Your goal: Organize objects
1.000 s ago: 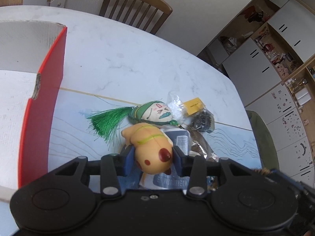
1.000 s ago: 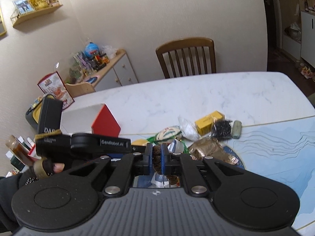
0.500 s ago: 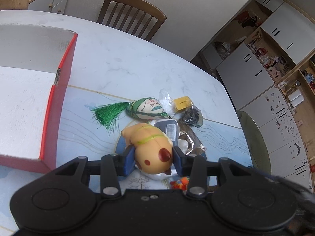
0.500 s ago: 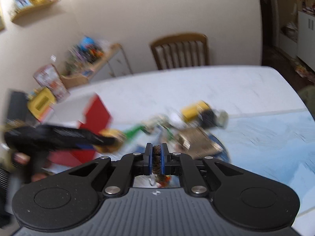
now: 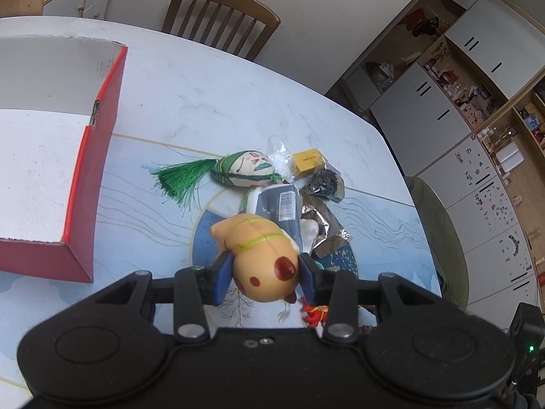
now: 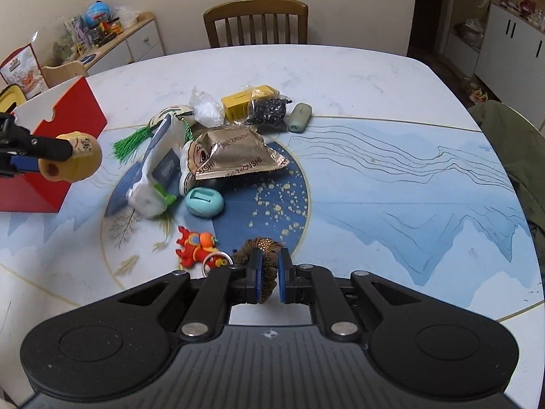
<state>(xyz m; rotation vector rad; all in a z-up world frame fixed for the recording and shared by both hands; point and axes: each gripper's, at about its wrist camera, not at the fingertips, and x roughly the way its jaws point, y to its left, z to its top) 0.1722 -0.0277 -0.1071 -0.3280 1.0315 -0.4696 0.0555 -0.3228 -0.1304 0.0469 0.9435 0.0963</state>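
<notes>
Box (image 5: 85,184) at nine o'clock on the bench (image 5: 211,78) shows bare white inside; left claw (image 5: 264,274) clamps a tan toy (image 5: 262,259), while only the right view shows right claw (image 6: 269,272) pinching a brown scrunchie (image 6: 265,255).

Toy (image 5: 262,266): smooth matt rubber | pouch (image 6: 235,153): crinkled glossy foil | box (image 5: 85,204): matt red card | table (image 6: 306,68): glossy marble-look

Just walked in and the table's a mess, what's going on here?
A person is tidying a pile of small things using a handheld gripper in each hand. The left gripper is shut on a yellow-orange toy figure, held up off the table beside the open red box. The right gripper is shut on a brown fuzzy item. A green-tasselled doll, a foil packet and a red keychain toy lie on the table.
</notes>
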